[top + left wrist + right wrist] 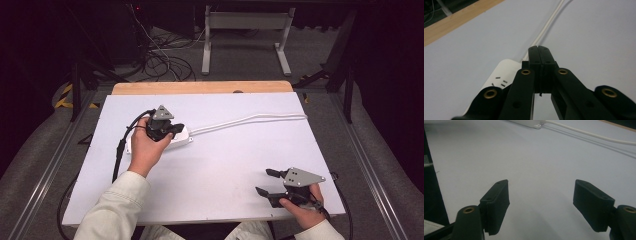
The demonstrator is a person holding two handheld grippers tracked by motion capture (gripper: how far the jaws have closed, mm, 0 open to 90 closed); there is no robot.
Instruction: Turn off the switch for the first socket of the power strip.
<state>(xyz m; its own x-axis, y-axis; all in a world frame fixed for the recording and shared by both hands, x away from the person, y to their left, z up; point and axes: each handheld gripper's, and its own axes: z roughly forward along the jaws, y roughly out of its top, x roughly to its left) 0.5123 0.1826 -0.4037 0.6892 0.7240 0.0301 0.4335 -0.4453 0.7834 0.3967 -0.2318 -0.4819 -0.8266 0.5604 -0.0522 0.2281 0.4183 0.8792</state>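
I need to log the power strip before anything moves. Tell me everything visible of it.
The power strip is a white, plastic-looking bar with rounded corners, lying flat on the white table top left of centre. Socket slots show on its upper face in the left gripper view. Its white cord runs right toward the table's far edge. The shut left gripper sits over it; whether they touch is unclear.

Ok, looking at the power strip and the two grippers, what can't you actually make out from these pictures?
- Power strip, high view: the left gripper and hand cover most of it, so its socket count is hidden.
- Left gripper view: the shut jaws block the strip's near end, and I cannot tell whether they touch it.
- White cord: its far end runs off the table edge.
- Right gripper: open, nothing between its jaws.
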